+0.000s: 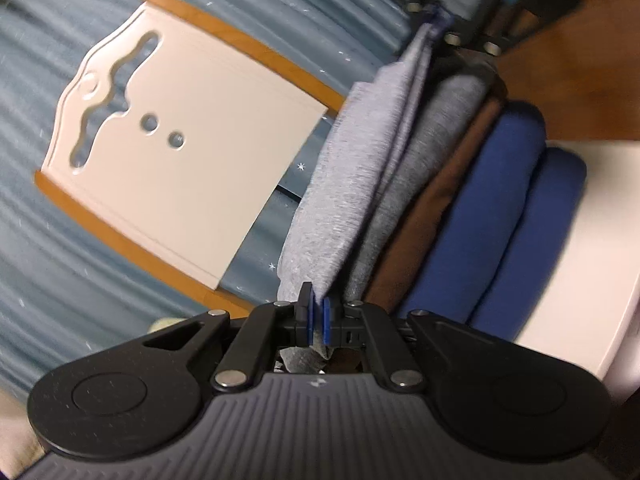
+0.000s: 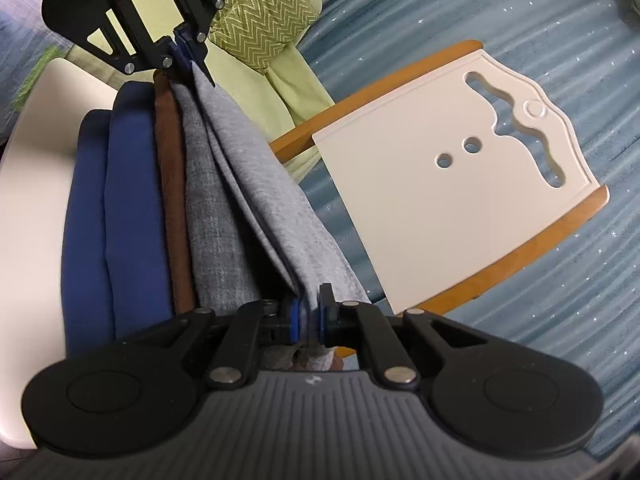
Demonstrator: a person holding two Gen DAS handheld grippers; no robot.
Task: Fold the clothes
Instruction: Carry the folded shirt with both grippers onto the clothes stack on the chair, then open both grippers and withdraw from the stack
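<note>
Grey knit garment point(image 1: 344, 184) hangs stretched between the two tools just beside the stack of folded clothes point(image 1: 492, 216) on the white surface point(image 1: 592, 248), on the side nearer the white chair back point(image 1: 192, 140). Left tool point(image 1: 317, 314) and right tool point(image 2: 307, 320) are each clenched on an opposite end of its top edge. Judging by its drape, the fabric is light, soft and limp, so gripping both end corners looks best to keep it taut.

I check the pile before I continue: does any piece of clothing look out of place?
Only the light grey garment: both grippers pinch it, and it hangs away from the folded stack on the white seat, not lying flat.
</note>
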